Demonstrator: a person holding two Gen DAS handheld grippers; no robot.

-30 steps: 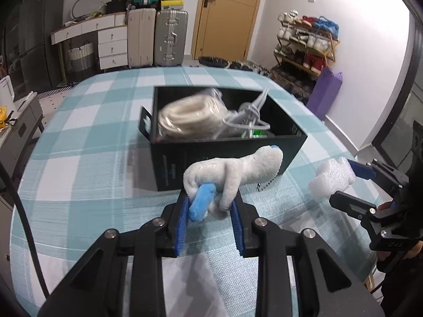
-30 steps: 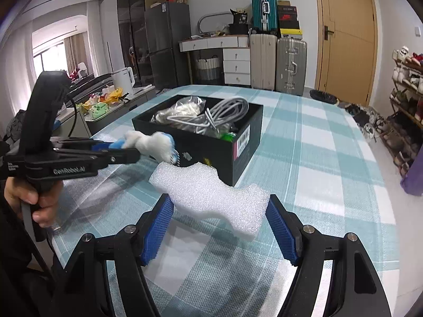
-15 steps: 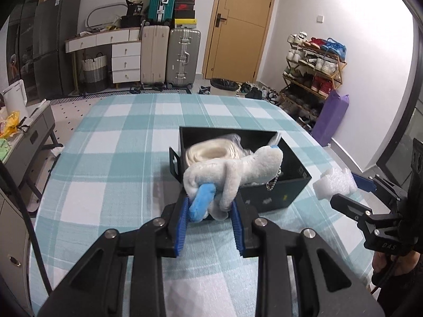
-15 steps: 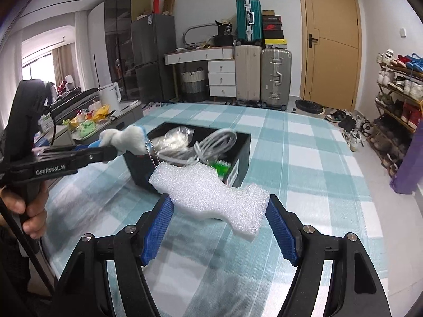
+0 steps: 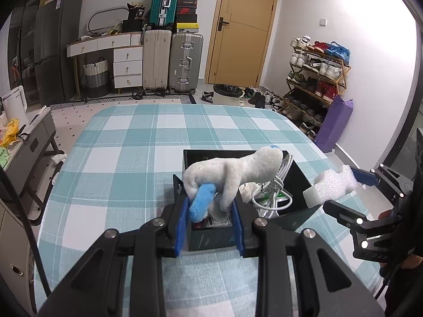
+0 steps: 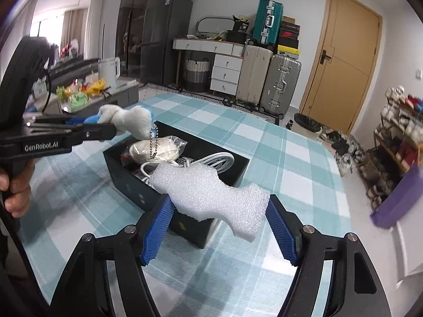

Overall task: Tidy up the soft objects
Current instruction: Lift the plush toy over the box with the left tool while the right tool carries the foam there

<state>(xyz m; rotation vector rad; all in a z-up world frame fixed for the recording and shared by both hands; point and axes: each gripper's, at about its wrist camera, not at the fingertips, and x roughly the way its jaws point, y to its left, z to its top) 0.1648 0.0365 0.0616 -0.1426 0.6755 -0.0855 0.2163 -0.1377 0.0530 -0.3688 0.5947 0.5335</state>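
Gripping plush toy in left claw, right claw clamping foam — box contents partly hidden.

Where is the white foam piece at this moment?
The white foam piece is held in the right gripper, raised over the near edge of the black box; in the left wrist view it appears at the box's right side.

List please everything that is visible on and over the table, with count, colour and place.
plush toy: 1, white with blue parts, held over the box
foam piece: 1, white, held near the box's edge
box: 1, black, open, on the table
cable: 1 bundle, white, in the box
bagged coil: 1, cream, in the box
tablecloth: 1, teal and white check
left gripper: 1, black, blue fingers, shut on the toy
right gripper: 1, black, blue fingers, shut on the foam
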